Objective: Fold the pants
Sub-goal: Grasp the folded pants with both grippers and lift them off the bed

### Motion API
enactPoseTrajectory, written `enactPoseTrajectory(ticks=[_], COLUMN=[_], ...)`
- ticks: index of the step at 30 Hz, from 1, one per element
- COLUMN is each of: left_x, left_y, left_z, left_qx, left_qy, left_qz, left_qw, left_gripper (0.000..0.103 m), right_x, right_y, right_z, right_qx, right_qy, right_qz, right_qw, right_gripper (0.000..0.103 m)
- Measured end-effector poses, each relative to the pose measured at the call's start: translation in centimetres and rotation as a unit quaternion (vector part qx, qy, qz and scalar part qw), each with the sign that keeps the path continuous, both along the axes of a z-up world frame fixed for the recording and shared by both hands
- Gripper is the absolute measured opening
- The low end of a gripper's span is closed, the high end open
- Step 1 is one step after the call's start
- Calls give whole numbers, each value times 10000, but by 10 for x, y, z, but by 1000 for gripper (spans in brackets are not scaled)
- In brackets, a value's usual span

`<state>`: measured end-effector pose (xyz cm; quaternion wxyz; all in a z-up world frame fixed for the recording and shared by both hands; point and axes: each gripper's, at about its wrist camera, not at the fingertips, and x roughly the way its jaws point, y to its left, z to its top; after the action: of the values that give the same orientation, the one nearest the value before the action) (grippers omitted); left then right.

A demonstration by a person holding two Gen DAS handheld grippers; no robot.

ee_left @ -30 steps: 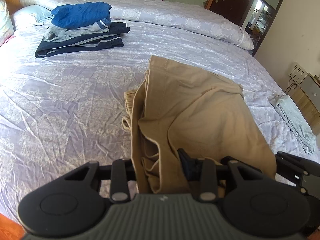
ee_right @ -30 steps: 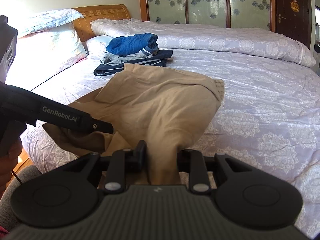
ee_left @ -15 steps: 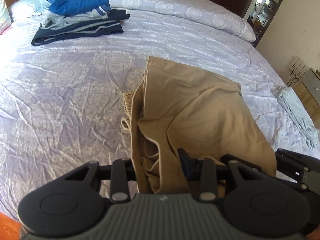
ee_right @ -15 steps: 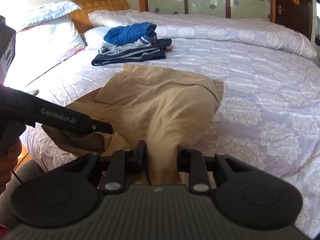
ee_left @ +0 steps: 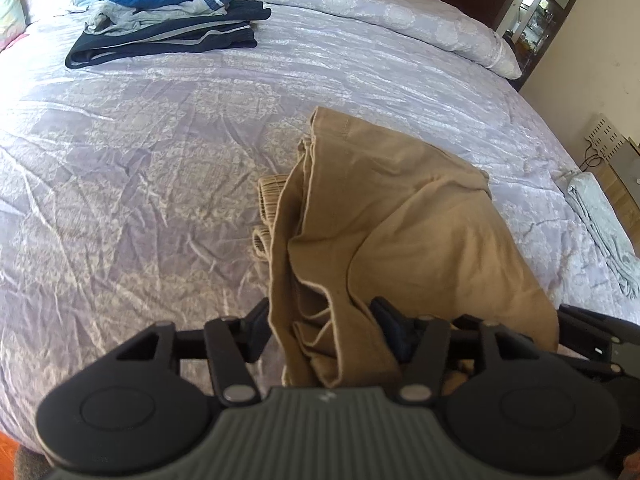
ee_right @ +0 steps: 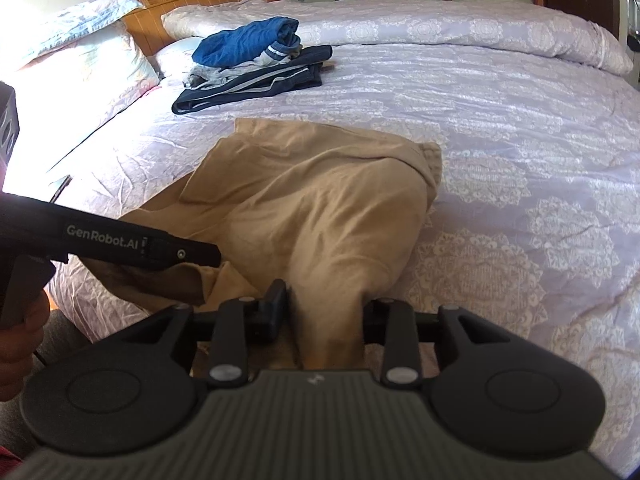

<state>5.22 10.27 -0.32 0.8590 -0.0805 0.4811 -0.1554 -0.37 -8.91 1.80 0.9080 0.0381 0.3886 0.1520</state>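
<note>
Bed carried everything; we had the tan pants lying bunched near its front edge, near end draped toward us. Stack of folded clothes sat well apart by the pillows. Pants looked light, limp, non-slippery cotton: no stiffness, so we judged seams and hems the best grab points. Left gripper jaws had just been opening, cloth loose between them, left finger clear. Right gripper likewise easing off, fabric between the fingers.
</note>
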Motion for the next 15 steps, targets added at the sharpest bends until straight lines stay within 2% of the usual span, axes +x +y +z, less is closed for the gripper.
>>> enactPoseTrajectory(ticks=[5,9,15], left_x=[3,4,8], left_y=[2,2,-6], left_z=[-8,-9,-10], left_qx=[-145,-205,-211], left_qy=[189,245,305], left_qz=[-22,-111,-230], left_qw=[9997,9994,9990], left_gripper=[68,74,75], right_x=[4,6,6], right_y=[-5,-14,-24], right_z=[-3,-8,-10], right_qx=[133,345,523], right_qy=[148,335,462], right_qz=[-158,-374,-461], right_qw=[9997,9981,9965], right_gripper=[50,62,70])
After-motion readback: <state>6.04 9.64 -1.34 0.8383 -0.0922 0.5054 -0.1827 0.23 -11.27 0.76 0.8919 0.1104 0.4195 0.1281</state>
